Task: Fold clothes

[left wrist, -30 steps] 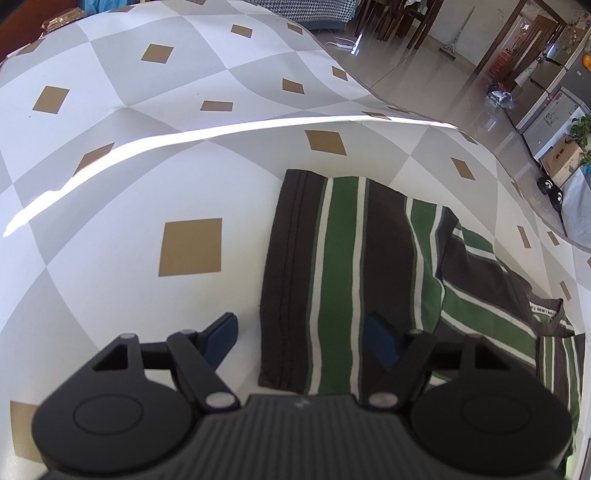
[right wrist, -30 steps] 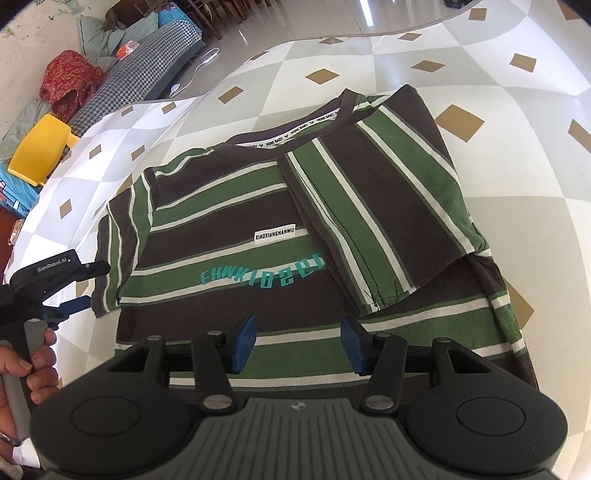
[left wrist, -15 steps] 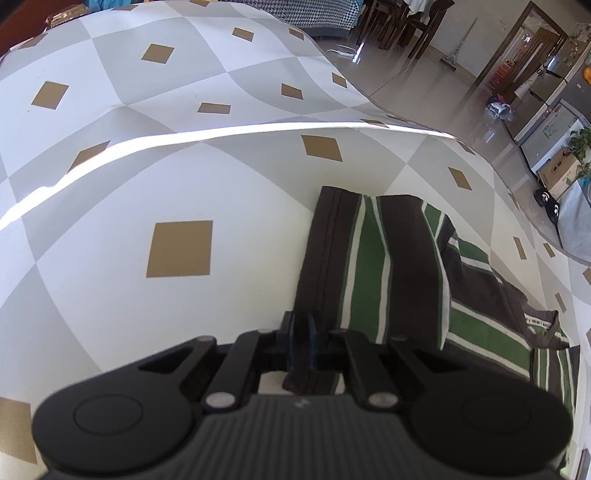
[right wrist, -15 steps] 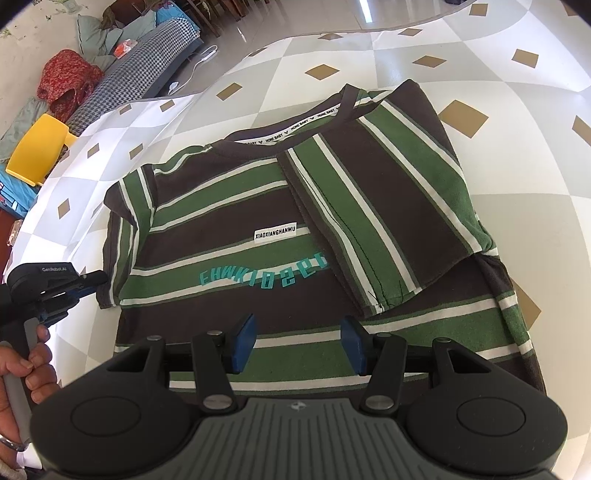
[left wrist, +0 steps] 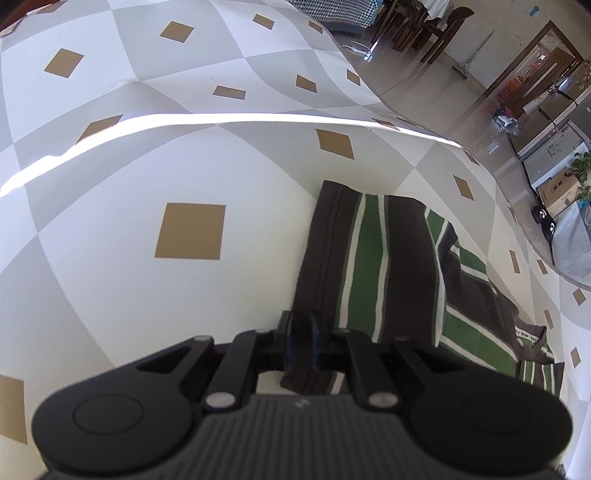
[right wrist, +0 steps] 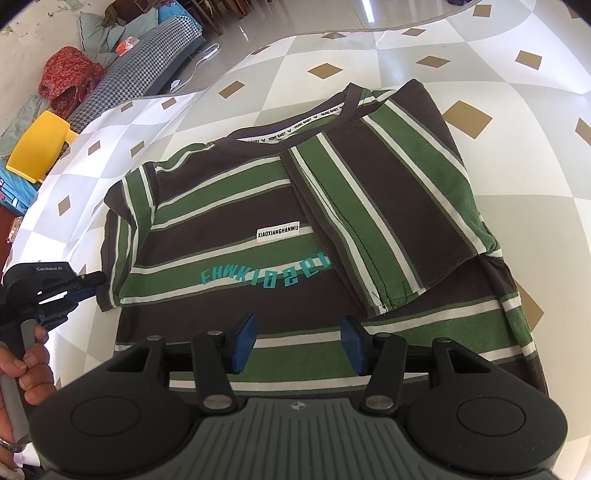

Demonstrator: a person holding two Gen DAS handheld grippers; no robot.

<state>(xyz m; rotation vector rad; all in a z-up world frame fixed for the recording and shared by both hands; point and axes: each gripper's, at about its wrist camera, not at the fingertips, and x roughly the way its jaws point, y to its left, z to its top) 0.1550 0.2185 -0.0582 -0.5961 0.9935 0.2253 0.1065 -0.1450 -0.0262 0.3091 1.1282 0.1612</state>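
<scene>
A brown, green and white striped T-shirt (right wrist: pixel 280 229) lies flat on the checked tablecloth (right wrist: pixel 491 62), one sleeve folded in over the chest. My left gripper (left wrist: pixel 300 334) is shut on the hem edge of the shirt's other sleeve (left wrist: pixel 373 258). The same gripper shows in the right wrist view (right wrist: pixel 88 286) at the far left, at that sleeve's edge. My right gripper (right wrist: pixel 298 341) is open and empty, hovering over the shirt's lower body.
The tablecloth (left wrist: pixel 184 147) has a raised crease running across it beyond the sleeve. Off the table stand a yellow stool (right wrist: pixel 40 147), a checked sofa (right wrist: pixel 147 66) and chairs (left wrist: pixel 417 22).
My left gripper has closed on the sleeve's hem edge and pulled it slightly. The right gripper has stayed open over the shirt's lower body.
</scene>
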